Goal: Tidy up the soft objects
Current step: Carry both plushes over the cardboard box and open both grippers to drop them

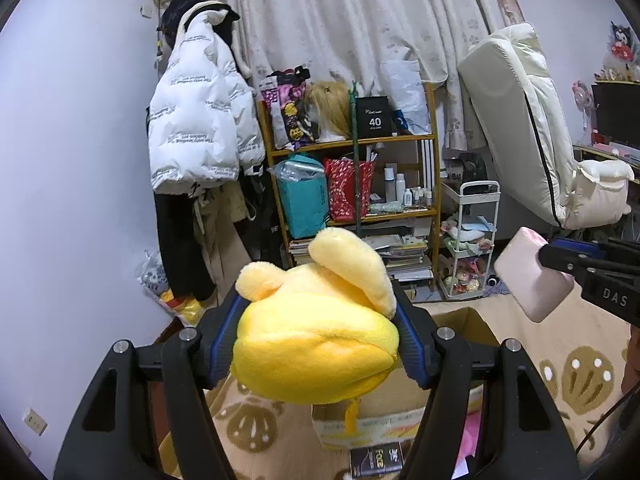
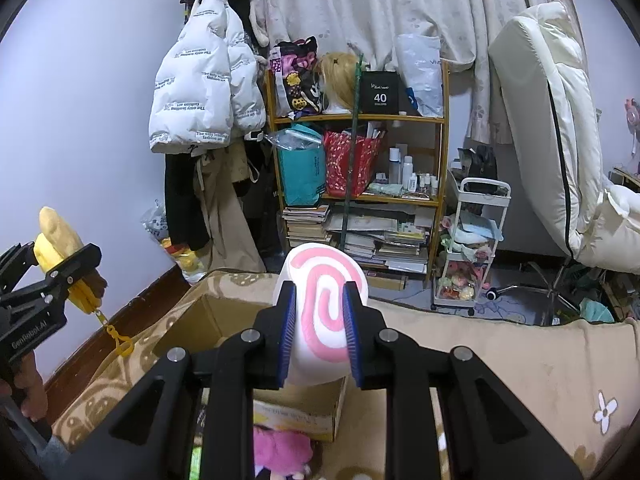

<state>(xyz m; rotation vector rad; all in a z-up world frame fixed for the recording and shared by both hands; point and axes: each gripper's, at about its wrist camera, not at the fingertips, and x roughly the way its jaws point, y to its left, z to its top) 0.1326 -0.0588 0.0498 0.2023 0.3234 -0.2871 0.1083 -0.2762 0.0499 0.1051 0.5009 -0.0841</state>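
Cluttered bedroom, patterned beige blanket, cardboard box, left claw gripping yellow plush, right claw clamping pink-swirl cushion

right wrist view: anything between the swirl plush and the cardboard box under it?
Nothing. In the right wrist view the swirl plush, clamped in the right gripper, hangs over the open cardboard box; the gap is bare.

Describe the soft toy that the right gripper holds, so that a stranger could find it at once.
Start at the open cardboard box on the patterned beige blanket. Just above it, the right gripper is shut on the roll-shaped plush. Its white end bears a pink spiral, unlike the plain yellow plush in the left gripper.
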